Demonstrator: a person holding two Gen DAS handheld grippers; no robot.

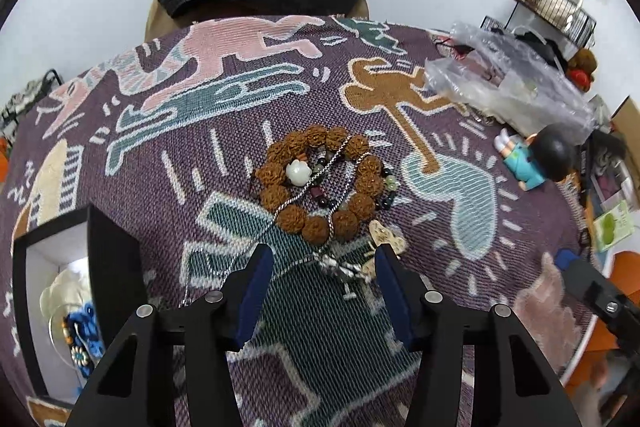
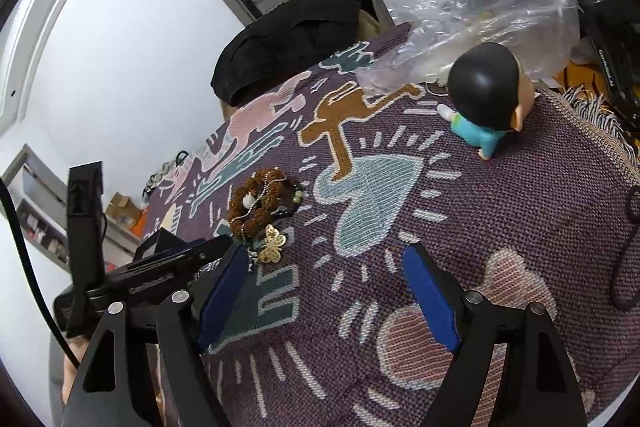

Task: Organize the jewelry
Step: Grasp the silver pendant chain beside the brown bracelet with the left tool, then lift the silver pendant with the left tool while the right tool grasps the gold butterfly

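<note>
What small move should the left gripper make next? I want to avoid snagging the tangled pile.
Probably ease the open left gripper forward and down to straddle the silver pendant, which lies between its fingertips. Its chain crosses the brown bead bracelet, so lift slowly.

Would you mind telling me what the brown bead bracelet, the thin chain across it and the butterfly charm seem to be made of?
The bracelet: rough, matte brown beads with a knobbly surface, probably dried seeds or carved wood. The chain: bright and silvery, likely metal, polished. The butterfly charm: pale gold with pierced openwork, seemingly thin metal, though plated plastic is possible.
</note>
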